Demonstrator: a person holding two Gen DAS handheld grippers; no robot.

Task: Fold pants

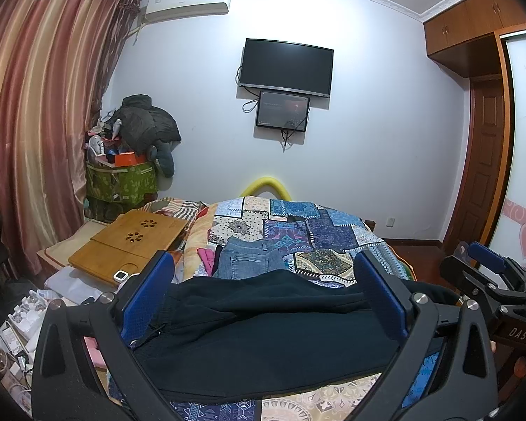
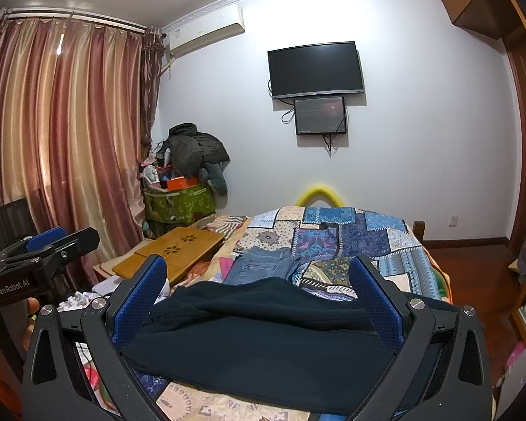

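Dark pants (image 1: 263,333) on quilt (image 1: 298,231), between spread jaws.

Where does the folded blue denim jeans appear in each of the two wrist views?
Left wrist view: folded blue denim jeans lie at centre, just beyond the dark navy pants.
Right wrist view: jeans at centre, again just behind the pants.
Shared landmark: the black wall-mounted television.

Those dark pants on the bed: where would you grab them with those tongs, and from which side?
Probably at the raised far edge of the dark pants, one set of tongs near each end, coming in low from the near side. That edge humps up off the patchwork quilt, so a finger can slip under. Both left tongs and right tongs are open.
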